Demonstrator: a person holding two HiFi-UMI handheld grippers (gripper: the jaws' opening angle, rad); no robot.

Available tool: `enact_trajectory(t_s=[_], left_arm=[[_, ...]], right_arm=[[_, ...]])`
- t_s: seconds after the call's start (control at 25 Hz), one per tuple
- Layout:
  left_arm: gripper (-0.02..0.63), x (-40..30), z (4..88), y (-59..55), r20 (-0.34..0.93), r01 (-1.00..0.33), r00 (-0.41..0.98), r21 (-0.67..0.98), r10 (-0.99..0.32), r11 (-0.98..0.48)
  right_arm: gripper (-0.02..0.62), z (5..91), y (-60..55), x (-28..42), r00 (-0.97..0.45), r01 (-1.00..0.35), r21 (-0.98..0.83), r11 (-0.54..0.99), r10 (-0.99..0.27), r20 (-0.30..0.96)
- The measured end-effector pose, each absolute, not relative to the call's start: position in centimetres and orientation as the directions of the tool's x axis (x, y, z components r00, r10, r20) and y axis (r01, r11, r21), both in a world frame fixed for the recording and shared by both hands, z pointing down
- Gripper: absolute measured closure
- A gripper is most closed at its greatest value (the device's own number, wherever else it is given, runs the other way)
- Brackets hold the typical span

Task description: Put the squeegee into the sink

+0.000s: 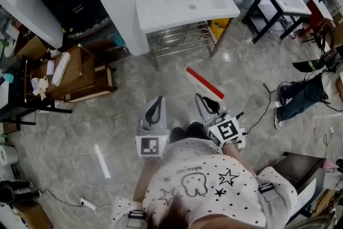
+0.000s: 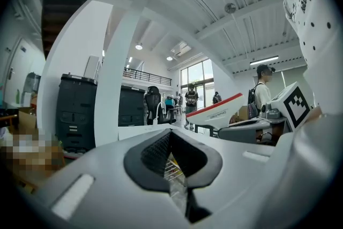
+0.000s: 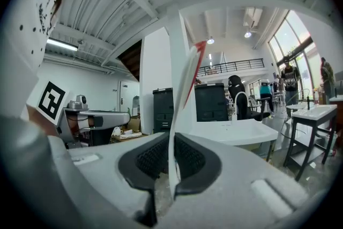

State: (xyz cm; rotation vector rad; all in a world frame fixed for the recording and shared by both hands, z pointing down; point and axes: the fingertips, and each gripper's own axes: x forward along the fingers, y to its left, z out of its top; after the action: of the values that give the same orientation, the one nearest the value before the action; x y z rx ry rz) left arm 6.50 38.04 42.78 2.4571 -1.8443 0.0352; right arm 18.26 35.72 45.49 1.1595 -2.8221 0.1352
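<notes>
Between the 2 pads of the right gripper, the squeegee is pinched by its thin white blade, its red edge pointing forward. The left gripper beside it has its jaws together on nothing. The white sink stands well ahead of both.

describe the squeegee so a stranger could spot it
Find the big white sink at the head view's top; below it is the right gripper. Its jaws clamp the squeegee, the only flat white strip with a red edge.
</notes>
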Motion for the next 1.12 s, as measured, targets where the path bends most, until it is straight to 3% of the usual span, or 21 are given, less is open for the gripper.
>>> enact_trajectory(t_s=[1.12], left_arm=[[0.607, 4.3, 42.6, 29.0, 0.038, -0.981, 0.185, 0.069, -0.982, -0.183]], right_arm=[[0.577, 46.2, 25.9, 16.9, -0.741, -0.669, -0.068, 0.74, -0.656, 0.142]])
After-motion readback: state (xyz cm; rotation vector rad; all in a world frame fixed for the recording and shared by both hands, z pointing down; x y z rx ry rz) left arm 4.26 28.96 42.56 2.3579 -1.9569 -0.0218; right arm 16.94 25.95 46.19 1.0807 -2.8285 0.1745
